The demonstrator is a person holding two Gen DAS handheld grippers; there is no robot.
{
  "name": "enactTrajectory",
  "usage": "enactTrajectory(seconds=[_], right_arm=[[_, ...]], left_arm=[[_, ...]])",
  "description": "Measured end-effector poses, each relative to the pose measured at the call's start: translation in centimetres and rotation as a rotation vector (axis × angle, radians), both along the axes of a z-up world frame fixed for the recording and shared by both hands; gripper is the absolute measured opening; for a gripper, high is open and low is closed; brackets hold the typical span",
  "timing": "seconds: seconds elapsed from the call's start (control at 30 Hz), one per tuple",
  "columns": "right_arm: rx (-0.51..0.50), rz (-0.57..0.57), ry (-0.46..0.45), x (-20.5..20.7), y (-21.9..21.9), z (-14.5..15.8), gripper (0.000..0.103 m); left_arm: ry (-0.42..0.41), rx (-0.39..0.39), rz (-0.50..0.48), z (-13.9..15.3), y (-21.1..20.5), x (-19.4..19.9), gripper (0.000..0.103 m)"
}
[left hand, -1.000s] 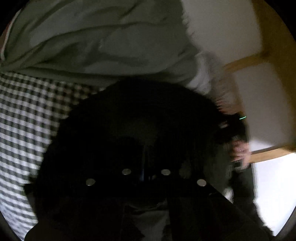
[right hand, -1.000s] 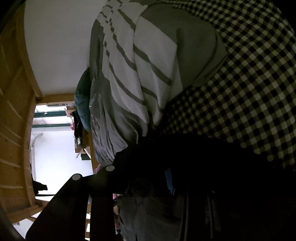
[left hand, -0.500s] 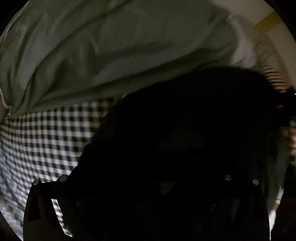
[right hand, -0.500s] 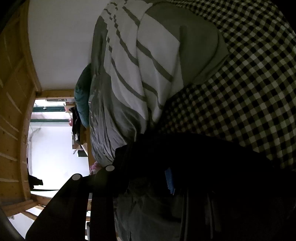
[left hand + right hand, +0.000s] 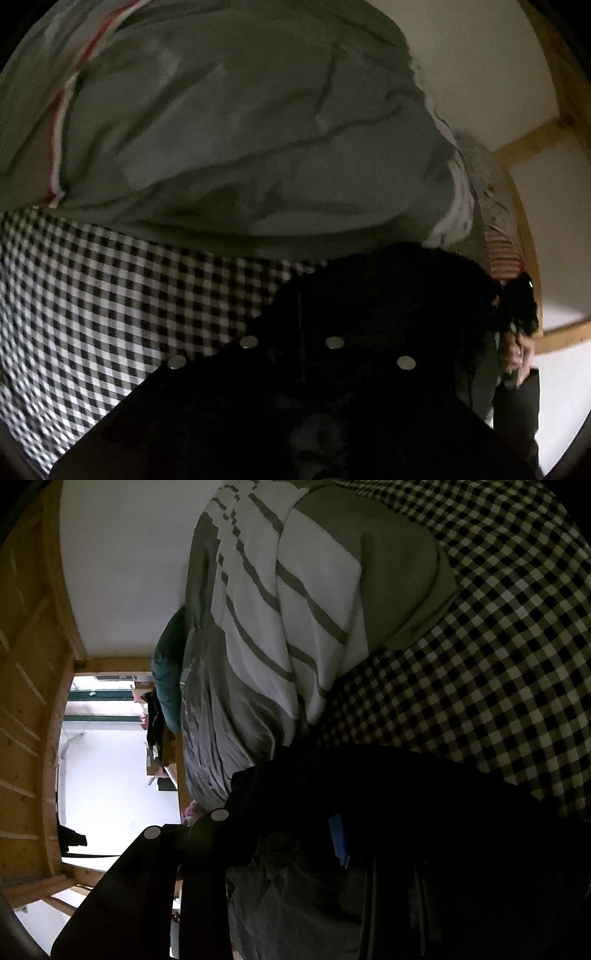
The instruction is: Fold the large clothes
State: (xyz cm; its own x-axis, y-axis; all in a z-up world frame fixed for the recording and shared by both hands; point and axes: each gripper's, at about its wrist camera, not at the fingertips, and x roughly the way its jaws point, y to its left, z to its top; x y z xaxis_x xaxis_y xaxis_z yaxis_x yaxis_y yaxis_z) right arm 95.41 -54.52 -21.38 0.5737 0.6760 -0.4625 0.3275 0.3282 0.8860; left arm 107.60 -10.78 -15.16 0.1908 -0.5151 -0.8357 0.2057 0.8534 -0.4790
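A large black garment [image 5: 388, 295] hangs in front of both cameras over a black-and-white checked cover [image 5: 92, 295]. In the left wrist view my left gripper [image 5: 291, 347] is shut on the garment's edge, its fingers almost lost in the dark cloth. In the right wrist view the same black garment [image 5: 406, 794] fills the lower right, with a grey lining and a blue tag [image 5: 338, 840]. My right gripper [image 5: 280, 812] is shut on it; only its left finger [image 5: 155, 878] shows clearly. The other hand and its gripper [image 5: 517, 325] show at the left view's right edge.
A pale grey-green duvet [image 5: 240, 129] lies bunched behind the garment. A striped grey-and-white cloth [image 5: 288, 609] and a teal item [image 5: 170, 672] lie on the checked cover [image 5: 498, 646]. Wooden beams [image 5: 37, 664] and a white wall [image 5: 480, 74] frame the space.
The left camera has swung and pulled back: more checked cover and duvet show, and the black garment has dropped lower in view. The right view has hardly changed.
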Motion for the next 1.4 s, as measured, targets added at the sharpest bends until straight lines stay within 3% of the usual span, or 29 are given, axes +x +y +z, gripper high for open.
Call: enactTrajectory(seconds=[0.13, 0.17, 0.3, 0.37, 0.43, 0.5, 0.53, 0.57, 0.6, 0.63, 0.67, 0.73, 0.8, 0.87, 0.93, 0.97, 1.0, 1.03, 1.2, 1.33, 1.4], right_arm=[[0.008, -0.010, 0.006, 0.0, -0.2, 0.0, 0.032], [0.009, -0.010, -0.001, 0.0, -0.2, 0.2, 0.032], [0.029, -0.023, -0.053, 0.6, -1.1, 1.7, 0.032], [0.009, -0.058, -0.048, 1.4, -1.7, 1.7, 0.032], [-0.012, -0.074, -0.012, 2.4, -1.8, 0.9, 0.031], [-0.031, -0.065, 0.068, 3.5, -1.5, -0.4, 0.032], [-0.028, -0.059, 0.091, 3.9, -1.4, -1.0, 0.032], [-0.027, -0.057, 0.095, 4.1, -1.4, -1.2, 0.032], [-0.029, -0.055, 0.093, 4.2, -1.4, -1.2, 0.032], [-0.032, -0.051, 0.087, 4.2, -1.4, -1.2, 0.032], [-0.033, -0.049, 0.083, 4.2, -1.4, -1.2, 0.032], [-0.032, -0.045, 0.079, 3.9, -1.4, -1.3, 0.032], [-0.031, -0.042, 0.079, 3.6, -1.5, -1.4, 0.032], [-0.038, -0.037, 0.075, 3.4, -1.4, -1.2, 0.032], [-0.048, -0.033, 0.066, 2.9, -1.3, -0.9, 0.032], [-0.050, -0.028, 0.059, 2.7, -1.2, -0.7, 0.032], [-0.050, -0.023, 0.051, 2.7, -1.4, -0.6, 0.032], [-0.053, -0.015, 0.042, 2.6, -1.4, -0.4, 0.032], [-0.031, 0.002, -0.031, 2.5, -1.7, 0.8, 0.032], [0.014, -0.009, -0.070, 2.6, -2.3, 1.4, 0.032], [0.024, -0.023, -0.041, 3.5, -2.4, 0.6, 0.032]], left_arm=[[-0.057, 0.078, -0.008, 1.1, 1.4, -1.8, 0.004], [-0.064, 0.042, 0.043, 1.3, 2.4, -1.8, 0.002], [-0.068, -0.233, 0.302, 2.7, 9.2, 0.1, 0.001], [-0.071, -0.244, 0.377, 2.2, 12.2, 0.2, 0.001], [-0.029, -0.258, 0.365, 1.0, 13.5, 0.8, 0.000], [-0.017, -0.331, 0.244, 0.8, 12.1, 0.3, 0.003], [-0.028, -0.325, 0.142, 1.2, 10.3, -0.6, 0.009], [-0.028, -0.315, 0.053, 1.2, 8.7, -1.2, 0.041], [-0.015, -0.292, -0.065, 1.1, 6.5, -2.3, 0.086], [-0.007, -0.242, -0.158, 1.0, 4.5, -3.2, 0.093], [-0.011, -0.143, -0.264, 0.7, 2.1, -4.4, 0.093], [-0.003, 0.065, -0.382, -0.6, -1.5, -5.6, 0.093], [0.053, 0.131, -0.401, -2.1, -2.8, -5.4, 0.093], [0.120, 0.162, -0.356, -3.9, -3.2, -4.8, 0.093], [0.110, 0.180, -0.353, -4.0, -3.5, -4.5, 0.084], [0.096, 0.159, -0.337, -3.7, -3.5, -4.4, 0.051], [0.087, 0.121, -0.310, -3.2, -3.0, -4.1, 0.032], [0.070, 0.072, -0.279, -2.5, -2.3, -3.8, 0.027], [0.041, -0.084, -0.165, -0.7, 2.1, -2.3, 0.020], [0.000, -0.358, -0.026, 1.8, 8.4, -1.2, 0.019], [-0.015, -0.352, 0.022, 0.8, 10.2, -0.6, 0.019]])
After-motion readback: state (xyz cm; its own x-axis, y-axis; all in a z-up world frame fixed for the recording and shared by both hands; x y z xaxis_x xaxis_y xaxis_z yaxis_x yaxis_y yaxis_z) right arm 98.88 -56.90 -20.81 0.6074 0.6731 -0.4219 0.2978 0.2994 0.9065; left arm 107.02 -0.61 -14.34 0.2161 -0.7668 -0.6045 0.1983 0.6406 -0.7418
